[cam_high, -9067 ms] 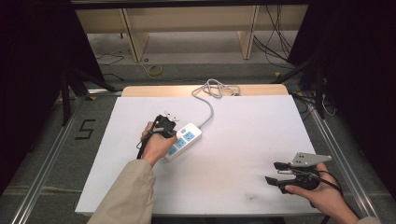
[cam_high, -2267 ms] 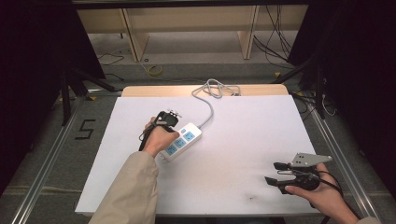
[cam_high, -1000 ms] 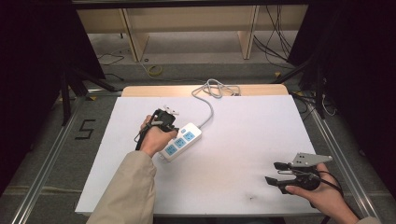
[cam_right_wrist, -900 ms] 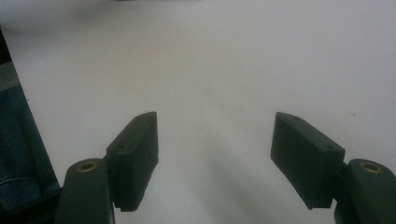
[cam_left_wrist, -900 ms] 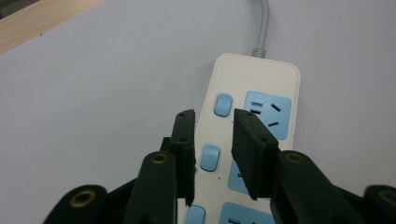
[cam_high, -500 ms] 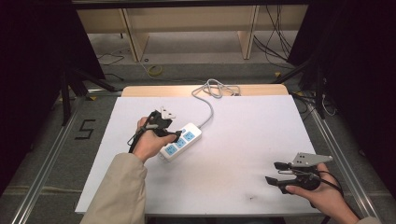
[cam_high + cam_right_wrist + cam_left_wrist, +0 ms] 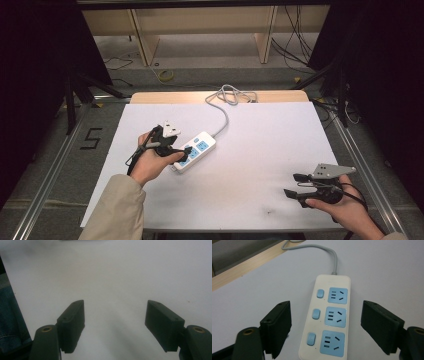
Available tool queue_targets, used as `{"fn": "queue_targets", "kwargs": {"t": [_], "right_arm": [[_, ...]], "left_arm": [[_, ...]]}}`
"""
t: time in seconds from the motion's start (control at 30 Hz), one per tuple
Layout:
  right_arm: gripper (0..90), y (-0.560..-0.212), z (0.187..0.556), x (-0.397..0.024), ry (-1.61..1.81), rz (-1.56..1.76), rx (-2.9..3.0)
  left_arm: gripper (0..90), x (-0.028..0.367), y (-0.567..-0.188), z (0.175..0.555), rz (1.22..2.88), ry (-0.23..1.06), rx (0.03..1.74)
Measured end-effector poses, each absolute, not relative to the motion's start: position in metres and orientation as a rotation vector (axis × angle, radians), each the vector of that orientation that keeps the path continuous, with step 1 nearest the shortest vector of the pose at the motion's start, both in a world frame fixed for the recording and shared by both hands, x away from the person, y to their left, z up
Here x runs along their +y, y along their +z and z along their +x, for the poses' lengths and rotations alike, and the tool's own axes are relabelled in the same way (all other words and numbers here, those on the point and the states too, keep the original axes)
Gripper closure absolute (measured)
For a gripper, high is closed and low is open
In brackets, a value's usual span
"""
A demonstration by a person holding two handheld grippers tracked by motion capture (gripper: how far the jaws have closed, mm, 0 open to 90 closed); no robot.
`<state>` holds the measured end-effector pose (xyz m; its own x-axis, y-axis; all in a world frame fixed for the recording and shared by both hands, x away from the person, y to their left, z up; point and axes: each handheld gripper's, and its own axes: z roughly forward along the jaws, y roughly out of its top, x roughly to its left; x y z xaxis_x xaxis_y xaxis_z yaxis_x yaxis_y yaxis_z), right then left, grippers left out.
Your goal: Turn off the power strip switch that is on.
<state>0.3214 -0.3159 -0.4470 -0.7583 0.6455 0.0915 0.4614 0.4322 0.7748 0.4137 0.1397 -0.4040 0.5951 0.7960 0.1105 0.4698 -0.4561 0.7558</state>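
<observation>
A white power strip [image 7: 199,148] with three blue sockets and three blue switches lies left of centre on the white tabletop [image 7: 265,145]. Its grey cable [image 7: 223,117] runs to the far edge and ends in a coil [image 7: 231,94]. My left gripper [image 7: 181,154] is open at the strip's near end. In the left gripper view the strip [image 7: 329,322] lies between and below the spread jaws of that gripper [image 7: 325,311], apart from both pads. My right gripper [image 7: 291,184] is open and low over bare table at the near right. The right gripper view shows that gripper [image 7: 115,307] empty.
A wooden strip [image 7: 170,97] borders the table's far edge. Metal rails [image 7: 360,165] run along both sides. Loose cables [image 7: 165,75] and shelf legs stand on the floor beyond. A "5" mark [image 7: 91,138] is on the floor at left.
My left hand and gripper have shifted a little to the left, drawing back from over the strip to its near end. The right gripper has stayed put.
</observation>
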Motion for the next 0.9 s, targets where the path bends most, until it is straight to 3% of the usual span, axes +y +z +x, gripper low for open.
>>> {"fn": "queue_targets", "kwargs": {"t": [0.9], "right_arm": [[32.2, -0.447, 0.321, -0.316, 1.231, 0.971, 2.465]], "left_arm": [[17.8, 0.157, -0.437, 0.335, 2.142, 0.614, 0.851]]}}
